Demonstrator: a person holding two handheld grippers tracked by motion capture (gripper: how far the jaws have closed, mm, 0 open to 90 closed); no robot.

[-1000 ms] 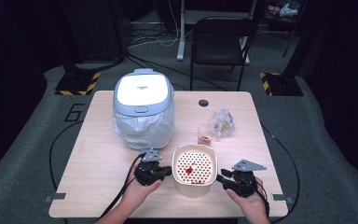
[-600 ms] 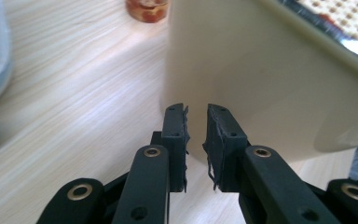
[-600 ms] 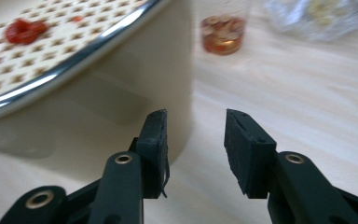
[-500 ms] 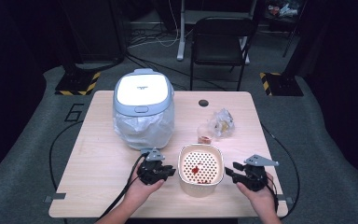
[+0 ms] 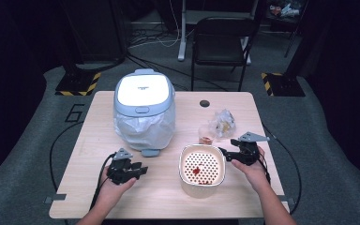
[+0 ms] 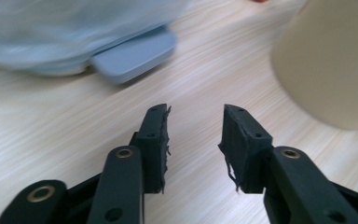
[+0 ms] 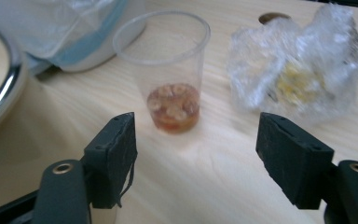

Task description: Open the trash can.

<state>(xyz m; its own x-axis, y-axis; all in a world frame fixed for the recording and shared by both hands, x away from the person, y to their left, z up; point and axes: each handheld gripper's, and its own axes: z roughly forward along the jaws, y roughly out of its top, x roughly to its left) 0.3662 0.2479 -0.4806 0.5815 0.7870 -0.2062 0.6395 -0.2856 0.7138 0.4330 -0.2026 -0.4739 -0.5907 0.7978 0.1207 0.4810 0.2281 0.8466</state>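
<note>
Your right gripper (image 5: pixel 226 153) now sits just right of the cream perforated pot (image 5: pixel 202 168) and your left gripper (image 5: pixel 139 170) well left of it, both having let go, fingers just opened and empty, while the cup (image 7: pixel 170 70) contents blur.

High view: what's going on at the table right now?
A person works with a gripper in each hand. Both have just been opening and hold nothing: the left gripper sits off to the left of the cream perforated pot, the right gripper at the pot's right rim. The pot stands free on the table with something red inside. Behind it are a rice cooker, a small plastic cup and crumpled wrap.
</note>
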